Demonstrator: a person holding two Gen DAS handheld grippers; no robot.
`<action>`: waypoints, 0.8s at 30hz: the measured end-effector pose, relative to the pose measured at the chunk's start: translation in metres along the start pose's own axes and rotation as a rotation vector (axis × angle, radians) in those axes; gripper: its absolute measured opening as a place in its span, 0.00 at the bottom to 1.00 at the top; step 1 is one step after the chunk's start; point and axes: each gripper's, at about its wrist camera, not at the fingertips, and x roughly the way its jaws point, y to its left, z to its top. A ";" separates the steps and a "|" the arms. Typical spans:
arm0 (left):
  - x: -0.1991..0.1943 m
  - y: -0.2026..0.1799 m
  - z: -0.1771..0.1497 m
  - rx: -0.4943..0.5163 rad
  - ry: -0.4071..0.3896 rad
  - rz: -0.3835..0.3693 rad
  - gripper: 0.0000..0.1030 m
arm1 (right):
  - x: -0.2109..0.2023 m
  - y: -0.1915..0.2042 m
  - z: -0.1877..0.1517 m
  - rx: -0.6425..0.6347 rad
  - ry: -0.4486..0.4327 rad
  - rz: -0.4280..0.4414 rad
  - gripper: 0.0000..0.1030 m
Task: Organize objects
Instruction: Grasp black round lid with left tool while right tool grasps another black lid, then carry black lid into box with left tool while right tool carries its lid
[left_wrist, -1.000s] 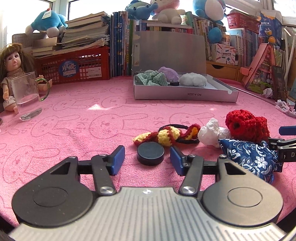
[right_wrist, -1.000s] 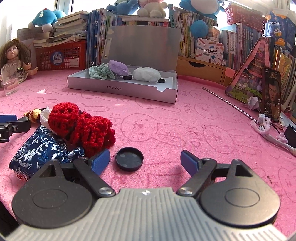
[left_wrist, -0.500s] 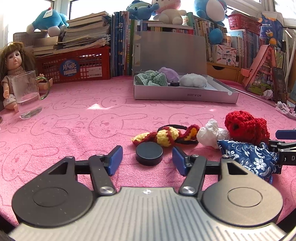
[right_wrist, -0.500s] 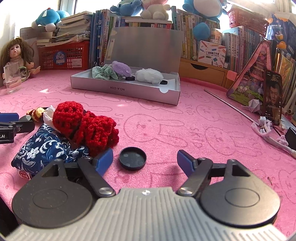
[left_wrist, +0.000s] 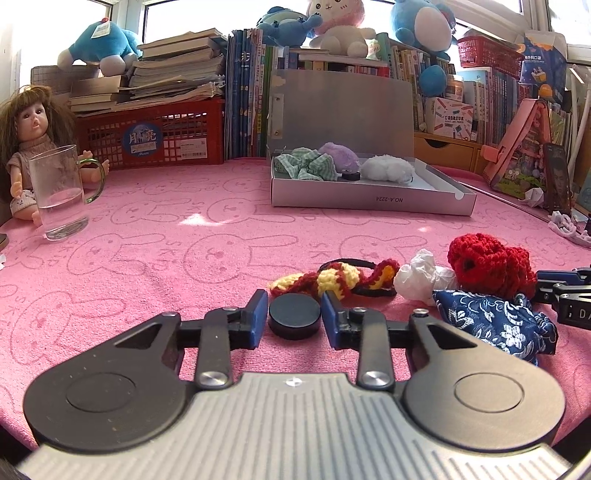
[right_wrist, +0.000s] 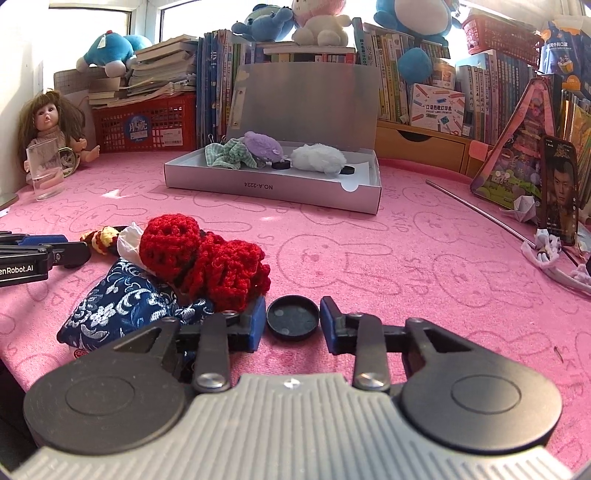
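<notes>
In the left wrist view my left gripper has closed its blue pads onto a black round puck lying on the pink cloth. In the right wrist view my right gripper has closed around a black round lid, hollow side up; a thin gap may remain at each pad. A red crochet piece, a blue patterned pouch, white tissue and a yellow-red crochet band lie between the grippers. An open grey box farther back holds soft items and black discs.
A glass mug and a doll stand at the far left. A red basket, books and plush toys line the back. A metal rod and cards lie at the right.
Both grippers have closed in from wide open: the left onto the black puck, the right around the black lid. Both also edged slightly forward.
</notes>
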 end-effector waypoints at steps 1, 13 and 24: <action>0.000 0.000 0.001 0.003 -0.001 0.000 0.36 | -0.001 -0.001 0.001 0.007 -0.003 0.002 0.36; 0.001 0.000 -0.001 0.000 0.007 -0.008 0.36 | -0.004 -0.003 0.004 0.022 -0.015 -0.005 0.36; 0.005 -0.003 0.042 0.004 -0.043 -0.044 0.36 | 0.004 -0.017 0.035 0.049 -0.033 -0.037 0.36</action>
